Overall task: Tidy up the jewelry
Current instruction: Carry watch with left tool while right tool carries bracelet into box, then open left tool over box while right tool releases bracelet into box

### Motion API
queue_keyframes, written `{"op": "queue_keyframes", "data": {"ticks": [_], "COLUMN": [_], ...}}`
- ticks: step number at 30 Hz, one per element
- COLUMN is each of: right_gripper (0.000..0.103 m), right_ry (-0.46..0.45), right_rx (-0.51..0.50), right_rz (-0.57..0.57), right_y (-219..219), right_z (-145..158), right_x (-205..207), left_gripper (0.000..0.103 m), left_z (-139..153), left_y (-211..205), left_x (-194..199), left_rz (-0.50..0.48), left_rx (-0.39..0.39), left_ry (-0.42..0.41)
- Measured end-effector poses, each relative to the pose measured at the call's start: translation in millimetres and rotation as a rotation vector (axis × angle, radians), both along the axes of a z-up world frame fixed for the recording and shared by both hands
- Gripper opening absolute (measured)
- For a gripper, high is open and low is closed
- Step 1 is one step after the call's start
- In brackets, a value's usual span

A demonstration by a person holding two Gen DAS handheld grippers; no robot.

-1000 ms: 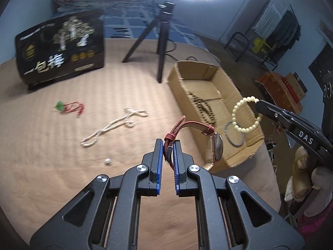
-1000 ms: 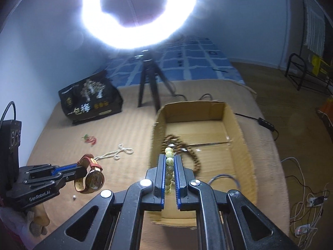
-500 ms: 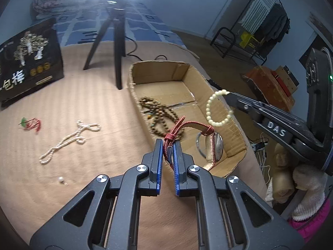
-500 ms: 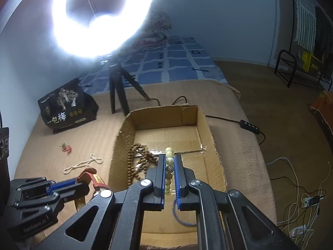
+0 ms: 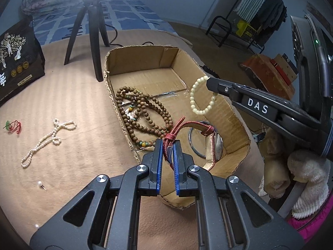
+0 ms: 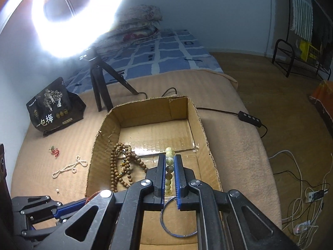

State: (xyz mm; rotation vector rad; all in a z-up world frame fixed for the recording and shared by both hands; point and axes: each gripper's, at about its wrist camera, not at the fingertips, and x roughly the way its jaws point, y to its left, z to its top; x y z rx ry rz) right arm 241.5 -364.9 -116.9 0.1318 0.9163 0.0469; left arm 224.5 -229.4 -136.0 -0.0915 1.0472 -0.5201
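Observation:
My left gripper [image 5: 168, 143] is shut on the red woven strap of a watch [image 5: 216, 148], which hangs over the near end of an open cardboard box [image 5: 226, 112]. My right gripper [image 6: 169, 158] is shut on a pale bead bracelet [image 6: 169, 162], which dangles above the box in the left wrist view [image 5: 200, 95]. In the box [image 6: 104, 137] lie a brown wooden bead necklace [image 5: 143, 112] and a metal bangle [image 6: 177, 223]. On the tan blanket left of the box lie a pearl necklace [image 5: 46, 139], a red-cord charm [image 5: 13, 125] and a small pearl earring [image 5: 40, 185].
A black tripod [image 5: 91, 27] with a ring light [image 6: 77, 14] stands behind the box. A black printed bag [image 5: 16, 58] sits at the back left. A cable with an inline switch [image 6: 249, 121] runs off the bed's right side. Cloth-covered items [image 5: 299, 177] lie at the right.
Both grippers have moved forward over the box, still holding the watch and the bracelet. The watch now hangs inside the box's near end.

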Motion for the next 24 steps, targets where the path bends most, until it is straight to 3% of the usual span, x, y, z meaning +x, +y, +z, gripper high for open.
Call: {"op": "queue_keyframes", "data": {"ticks": [9,11,13,15,17,19,24], "right_gripper": [0.006,0.014,0.029,0.029,0.034,0.047,0.066], "right_ry": [0.005,0.005,0.0,0.001,0.0,-0.005,-0.022], "right_rx": [0.003,0.007,0.005,-0.001,-0.009,-0.015,-0.024], "right_rz": [-0.012,-0.012,-0.02,-0.02,-0.022,-0.024,-0.044], "right_y": [-2.9,-3.4,-3.7,-2.8,-1.7,-1.1,-2.4], "right_z": [-1.9,-1.2,-0.2,0.1,0.2,0.8,5.9], "right_x": [-0.5,-1.1,-1.5,-1.7,-1.5,-1.9,-4.8], "left_gripper": [0.01,0.014,0.021,0.028,0.029,0.029,0.029], "left_z": [-0.3,1.3,3.5,5.3,6.3,6.7,6.8], "left_y": [-5.4,-4.7,-3.8,-2.6,-2.3,-2.9,-3.3], "left_x": [-2.6,-2.9,-2.8,-2.7,-3.2,-3.7,-7.4], "left_rz": [-0.003,0.0,0.011,0.019,0.02,0.017,0.011], "left_rx": [0.04,0.047,0.053,0.055,0.058,0.065,0.081], "left_ry": [-0.038,-0.049,-0.06,-0.067,-0.072,-0.075,-0.079]}}
